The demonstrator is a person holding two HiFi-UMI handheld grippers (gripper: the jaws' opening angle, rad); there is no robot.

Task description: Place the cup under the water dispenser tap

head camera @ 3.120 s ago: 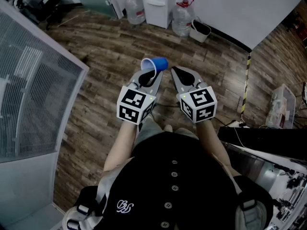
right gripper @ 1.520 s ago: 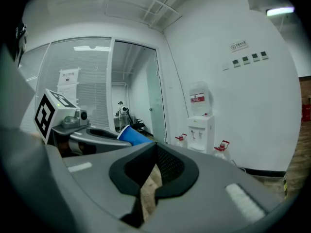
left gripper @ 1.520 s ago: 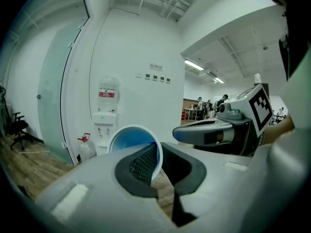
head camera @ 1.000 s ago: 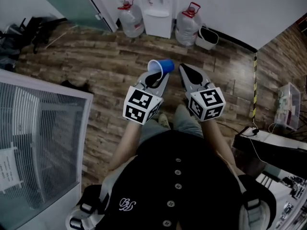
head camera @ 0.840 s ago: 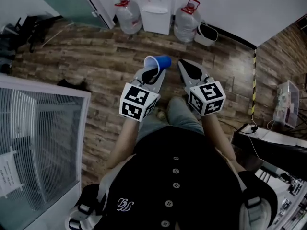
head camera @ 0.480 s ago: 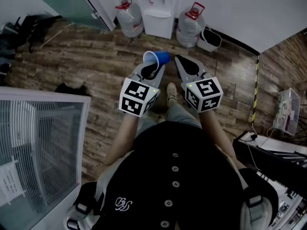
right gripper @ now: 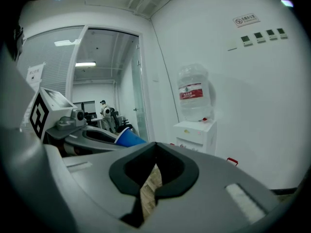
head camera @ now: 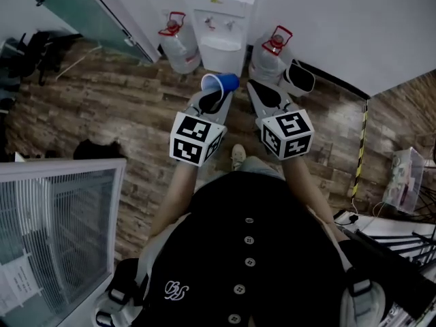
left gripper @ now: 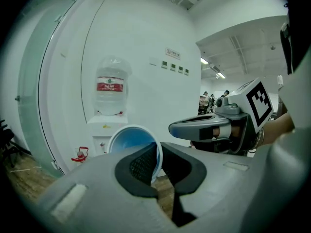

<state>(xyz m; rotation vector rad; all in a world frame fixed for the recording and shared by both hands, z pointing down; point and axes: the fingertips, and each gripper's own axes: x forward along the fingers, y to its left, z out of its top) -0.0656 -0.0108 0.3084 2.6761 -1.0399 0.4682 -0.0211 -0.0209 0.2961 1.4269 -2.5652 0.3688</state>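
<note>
- Our left tongs (left gripper: pixel 158 165) are nearly closed and pinch the rim of the blue cup (left gripper: pixel 130 142): one jaw is inside the mouth and the other is against the outer wall.
- The cup (head camera: pixel 220 82) is held in the air on its side. Its open mouth faces back toward the left tongs (head camera: pixel 212 99) and its base points toward our right tongs (head camera: pixel 263 94).
- In the right gripper view, our right tongs (right gripper: pixel 153 171) have their jaws together with nothing between them. They are just beside the left tongs and apart from the cup (right gripper: pixel 129 137).
- The water dispenser (head camera: pixel 221 27) stands ahead against the white wall. The cup is in front of it, not yet under the taps (head camera: pixel 219 24).
- A large bottle (left gripper: pixel 110 92) sits upside down on top of the dispenser.
- Two water jugs (head camera: pixel 178 43) with red caps stand on the wooden floor (head camera: pixel 102 107), one on each side of the dispenser.
- A bin (head camera: pixel 300 78) sits beside the right-hand jug.
</note>
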